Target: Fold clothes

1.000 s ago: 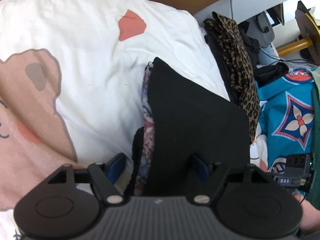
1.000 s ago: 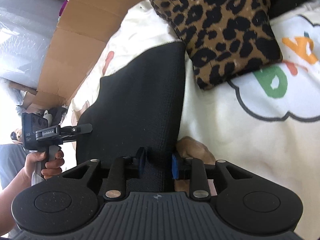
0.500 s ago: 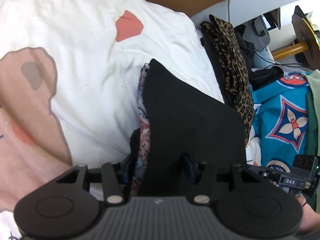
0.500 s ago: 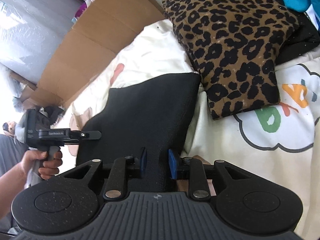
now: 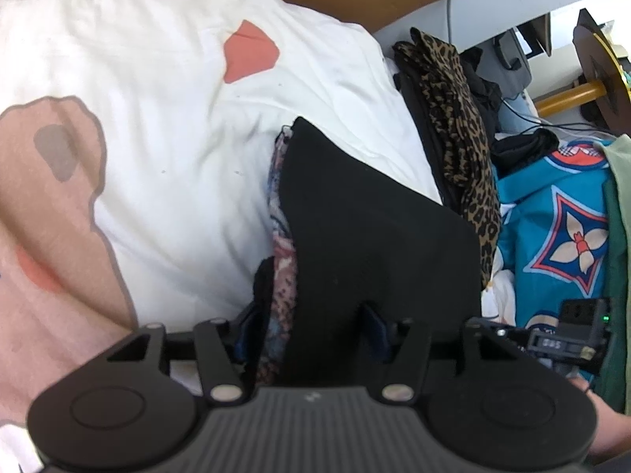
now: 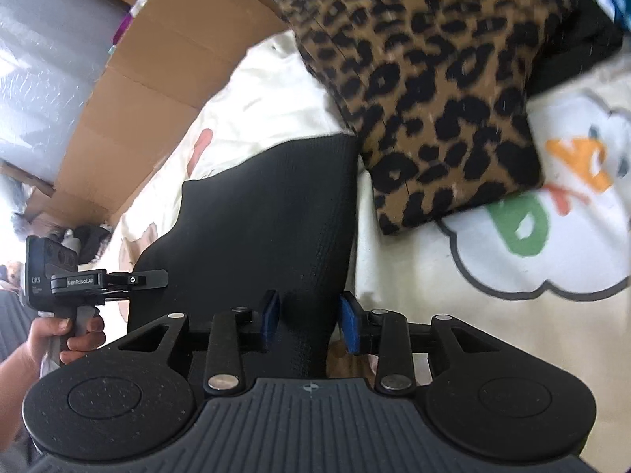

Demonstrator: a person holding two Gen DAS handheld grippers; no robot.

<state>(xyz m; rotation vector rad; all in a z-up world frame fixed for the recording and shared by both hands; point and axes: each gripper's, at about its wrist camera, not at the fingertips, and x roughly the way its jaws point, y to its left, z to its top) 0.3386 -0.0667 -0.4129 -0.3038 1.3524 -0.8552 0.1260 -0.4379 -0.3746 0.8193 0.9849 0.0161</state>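
Note:
A folded black garment (image 5: 374, 236) lies on the bed, with a patterned layer (image 5: 282, 276) showing along its left edge. My left gripper (image 5: 309, 327) holds the near end of this stack. Its blue pads touch both sides while the jaws ease slightly open. In the right wrist view the same black garment (image 6: 268, 216) runs between the pads of my right gripper (image 6: 309, 321). These jaws are opening, and the pads stand just off the fabric. The left gripper (image 6: 157, 278) appears there at the garment's left edge, held by a hand (image 6: 67, 335).
A folded leopard-print garment (image 6: 434, 90) lies right beside the black one, also seen as the leopard stack (image 5: 461, 138). A white cartoon-print sheet (image 5: 177, 118) covers the bed. Cardboard (image 6: 157, 79) stands behind. A blue patterned cloth (image 5: 552, 236) lies to the right.
The right pads were pinching the black fabric and have now parted. The left pads closed in from wide apart onto the stack. The right view shifted slightly.

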